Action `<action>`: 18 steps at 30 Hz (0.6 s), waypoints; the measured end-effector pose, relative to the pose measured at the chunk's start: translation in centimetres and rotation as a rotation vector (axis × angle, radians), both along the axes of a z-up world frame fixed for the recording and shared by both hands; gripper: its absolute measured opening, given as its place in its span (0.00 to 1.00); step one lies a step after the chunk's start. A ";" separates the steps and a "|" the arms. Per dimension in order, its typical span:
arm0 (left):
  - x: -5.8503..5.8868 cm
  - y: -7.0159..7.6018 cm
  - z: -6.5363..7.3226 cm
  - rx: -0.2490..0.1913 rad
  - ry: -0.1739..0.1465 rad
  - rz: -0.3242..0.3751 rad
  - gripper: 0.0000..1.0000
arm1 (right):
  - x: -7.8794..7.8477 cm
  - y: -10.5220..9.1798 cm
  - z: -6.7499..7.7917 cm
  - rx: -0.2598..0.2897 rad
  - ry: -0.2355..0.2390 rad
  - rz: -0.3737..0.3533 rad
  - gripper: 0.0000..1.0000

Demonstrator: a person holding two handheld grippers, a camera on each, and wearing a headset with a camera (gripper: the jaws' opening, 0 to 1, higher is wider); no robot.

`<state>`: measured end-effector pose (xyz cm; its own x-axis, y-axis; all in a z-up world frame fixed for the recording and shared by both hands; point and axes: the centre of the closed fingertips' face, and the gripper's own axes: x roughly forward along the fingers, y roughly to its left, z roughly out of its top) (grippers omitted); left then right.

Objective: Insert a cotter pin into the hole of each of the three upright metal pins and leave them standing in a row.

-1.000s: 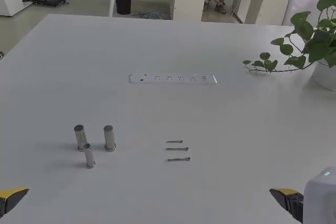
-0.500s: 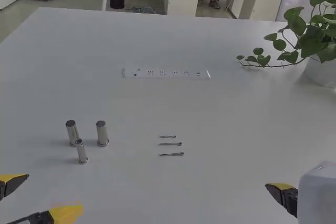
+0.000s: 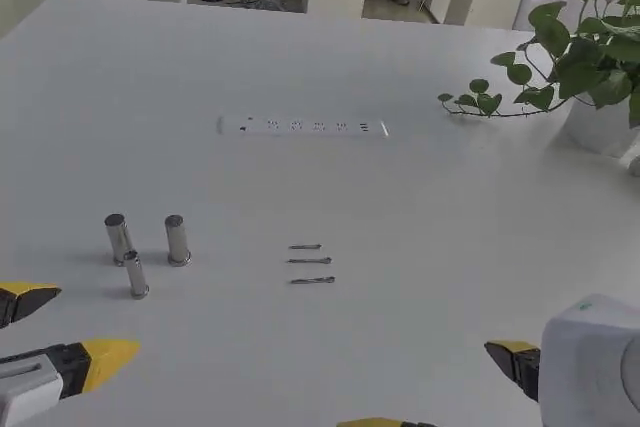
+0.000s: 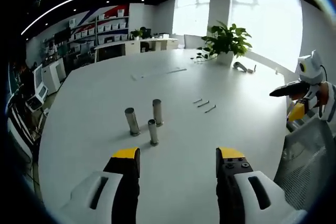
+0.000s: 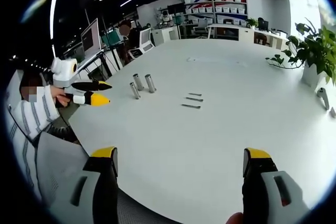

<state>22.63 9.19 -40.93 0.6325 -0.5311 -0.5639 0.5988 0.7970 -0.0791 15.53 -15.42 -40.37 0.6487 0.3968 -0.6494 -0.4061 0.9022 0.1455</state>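
Three metal pins (image 3: 177, 240), three cotter pins (image 3: 310, 260), one power strip (image 3: 303, 127)

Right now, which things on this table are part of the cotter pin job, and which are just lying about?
For the job:
three metal pins, upright in a cluster
three cotter pins, lying flat, apart from the pins
left tool and right tool, both open and empty

Just lying about:
power strip
potted plant

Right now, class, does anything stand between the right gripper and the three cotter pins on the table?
Nothing visible does. Only bare table lies between the right gripper and the cotter pins; the three metal pins stand well off to one side.
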 end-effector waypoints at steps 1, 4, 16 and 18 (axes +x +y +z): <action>0.2 0.0 -0.1 0.002 -0.001 0.000 0.55 | 0.0 0.0 0.0 0.001 0.000 0.001 0.98; 0.9 0.2 -0.4 0.009 0.015 0.000 0.52 | 0.0 0.2 0.1 0.004 0.000 0.001 0.98; 3.4 0.6 -1.7 0.058 0.031 -0.010 0.52 | -0.1 0.4 0.3 0.016 -0.002 -0.001 0.98; 3.6 0.3 -1.8 0.069 0.029 -0.023 0.52 | -0.1 0.3 0.4 0.018 -0.002 -0.007 0.98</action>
